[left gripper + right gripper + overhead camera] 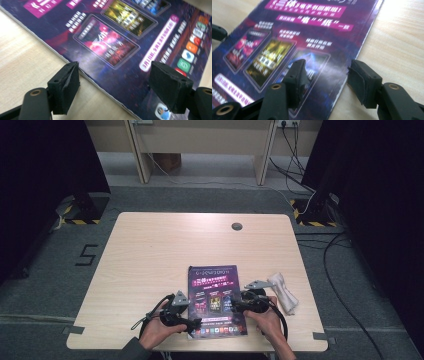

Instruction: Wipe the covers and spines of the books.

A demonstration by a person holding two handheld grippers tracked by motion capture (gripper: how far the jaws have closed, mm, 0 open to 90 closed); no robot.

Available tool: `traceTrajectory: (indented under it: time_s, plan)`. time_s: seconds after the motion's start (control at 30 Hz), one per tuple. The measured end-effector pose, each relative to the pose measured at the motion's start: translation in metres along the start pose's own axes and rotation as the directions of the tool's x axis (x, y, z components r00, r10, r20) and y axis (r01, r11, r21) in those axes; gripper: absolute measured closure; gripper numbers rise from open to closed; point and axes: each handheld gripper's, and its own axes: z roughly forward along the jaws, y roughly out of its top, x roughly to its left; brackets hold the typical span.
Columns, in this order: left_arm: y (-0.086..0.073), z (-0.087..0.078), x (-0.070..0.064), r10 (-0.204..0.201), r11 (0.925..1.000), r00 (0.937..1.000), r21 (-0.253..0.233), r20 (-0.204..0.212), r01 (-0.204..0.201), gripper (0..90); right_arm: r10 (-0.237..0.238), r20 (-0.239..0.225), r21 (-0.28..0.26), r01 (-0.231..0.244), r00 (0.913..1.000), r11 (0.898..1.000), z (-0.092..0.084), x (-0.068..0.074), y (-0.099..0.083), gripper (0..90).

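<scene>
A glossy purple printed booklet (217, 300) lies flat near the front edge of the light wooden table (150, 255), between the person's two hands. Its cover carries a pink banner with white Chinese characters, too blurred to read, three framed pictures in red, yellow and blue, a white pill-shaped label with pink lettering, and a row of small coloured app icons along the bottom.

The left gripper (113, 85) stands with its black jaws apart, straddling the booklet's left edge: one foam pad sits over bare wood, the other over the printed cover, and neither presses on it. The right gripper (325, 75) is likewise released, its jaws spread across the booklet's right edge, one over the blue picture and one over the table. Whether the tips touch the cover cannot be told.

A crumpled white cloth (285, 292) lies on the table just to the right of the right gripper. A grey round cable port (236, 226) sits near the far edge. On the grey floor to the left, black tape forms a "5" (86, 255).
</scene>
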Motion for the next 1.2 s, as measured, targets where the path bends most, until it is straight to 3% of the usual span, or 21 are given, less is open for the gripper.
traceTrajectory:
  time_s: [0.17, 0.27, 0.4, 0.63, 0.7, 0.77, 0.9, 1.03, 1.1, 1.13, 1.2]
  plan:
    - [0.005, 0.006, 0.009, -0.060, 0.9981, 0.9980, -0.016, -0.019, 0.060, 21.8, 0.061, -0.015, -0.032, -0.062, 0.9980, 0.998, 0.009, -0.009, 0.006, 46.1]
    - [0.005, 0.007, 0.007, -0.031, 0.9995, 0.9993, -0.006, -0.019, 0.031, 21.9, 0.083, -0.019, -0.050, -0.084, 0.9963, 0.995, 0.014, -0.013, 0.011, 45.3]
    - [0.005, 0.008, 0.004, -0.010, 0.9999, 0.9995, 0.000, -0.030, 0.010, 21.5, 0.071, -0.020, -0.065, -0.072, 0.9973, 0.995, 0.017, -0.013, 0.012, 42.2]
    - [0.004, 0.007, 0.002, 0.014, 0.9999, 0.9997, 0.005, -0.020, -0.014, 23.1, 0.167, -0.027, -0.069, -0.168, 0.9856, 0.983, 0.015, -0.012, 0.011, 42.0]
    - [0.004, 0.006, 0.002, 0.012, 0.9999, 0.9996, 0.003, -0.024, -0.012, 23.7, 0.176, -0.027, -0.071, -0.177, 0.9840, 0.982, 0.014, -0.011, 0.011, 42.2]
    - [0.004, 0.006, 0.002, 0.011, 0.9999, 0.9995, 0.000, -0.030, -0.011, 24.6, 0.203, -0.039, -0.080, -0.205, 0.9784, 0.975, 0.012, -0.012, 0.012, 42.5]
    - [0.004, 0.006, 0.002, 0.006, 1.0000, 0.9992, -0.001, -0.039, -0.006, 25.8, 0.225, -0.073, -0.147, -0.233, 0.9717, 0.961, 0.000, -0.007, 0.018, 43.7]
    - [0.002, 0.005, 0.002, -0.001, 1.0000, 0.9990, -0.007, -0.045, 0.001, 26.3, 0.194, -0.116, -0.178, -0.212, 0.9742, 0.961, -0.010, -0.001, 0.023, 49.0]
    - [0.001, 0.004, 0.002, -0.002, 1.0000, 0.9990, -0.007, -0.045, 0.002, 26.3, 0.163, -0.134, -0.168, -0.185, 0.9775, 0.968, -0.013, 0.000, 0.025, 51.6]
    - [0.001, 0.004, 0.002, -0.004, 1.0000, 0.9989, -0.007, -0.046, 0.004, 26.3, 0.164, -0.155, -0.165, -0.189, 0.9741, 0.968, -0.014, 0.000, 0.025, 54.4]
    - [0.001, 0.004, 0.002, -0.005, 1.0000, 0.9989, -0.007, -0.046, 0.004, 26.4, 0.135, -0.147, -0.157, -0.158, 0.9800, 0.975, -0.016, 0.003, 0.026, 56.6]
